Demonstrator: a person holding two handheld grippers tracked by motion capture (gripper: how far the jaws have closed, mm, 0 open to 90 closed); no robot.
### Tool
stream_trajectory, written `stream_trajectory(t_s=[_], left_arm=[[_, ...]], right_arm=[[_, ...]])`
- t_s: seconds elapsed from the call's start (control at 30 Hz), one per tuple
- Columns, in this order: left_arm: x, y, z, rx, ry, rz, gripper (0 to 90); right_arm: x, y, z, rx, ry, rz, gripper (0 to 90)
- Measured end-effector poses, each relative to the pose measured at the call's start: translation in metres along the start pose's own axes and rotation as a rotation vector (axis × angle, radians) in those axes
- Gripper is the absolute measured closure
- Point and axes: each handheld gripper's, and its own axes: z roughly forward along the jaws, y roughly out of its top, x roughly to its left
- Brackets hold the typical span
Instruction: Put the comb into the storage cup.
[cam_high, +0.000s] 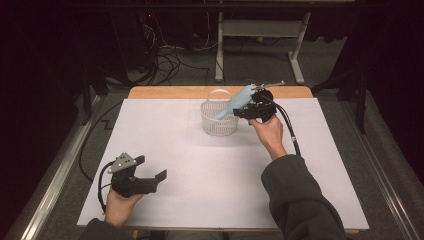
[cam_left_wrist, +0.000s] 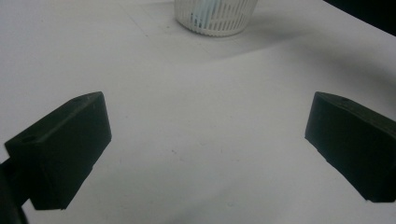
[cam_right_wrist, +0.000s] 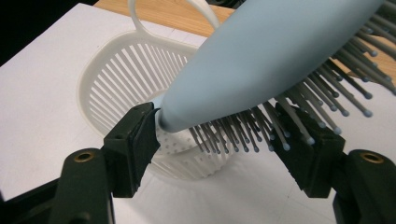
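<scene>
Fingers (cam_right_wrist: 133, 144) of the right gripper (cam_right_wrist: 219, 140) clamp a pale blue hairbrush (cam_right_wrist: 261, 60), its handle angled into the white basket (cam_high: 219, 122) near the table's (cam_high: 165, 145) far edge. Left gripper (cam_left_wrist: 205, 140) fingers gape empty over bare table, well apart from the basket.

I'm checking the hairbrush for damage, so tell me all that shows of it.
The hairbrush is pale blue, smooth like plastic, with grey bristles tipped in small pale balls. It tilts, its narrow handle end pointing down into the white slatted basket, its bristled head up in the right gripper, whose jaws close on the head's two sides. No crack or bent bristle is visible, though the handle tip is hidden inside the basket.
</scene>
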Motion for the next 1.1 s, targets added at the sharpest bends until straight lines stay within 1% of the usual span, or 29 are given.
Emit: stream_trajectory(t_s=[0.83, 1.1], left_arm=[[0.0, 0.0, 0.0, 0.001, 0.0, -0.002, 0.0], [0.002, 0.0, 0.0, -0.002, 0.001, -0.009, 0.0]], right_arm=[[-0.001, -0.003, -0.011, -0.009, 0.011, -0.024, 32.5], [-0.001, -0.004, -0.014, -0.014, 0.003, -0.034, 32.5]])
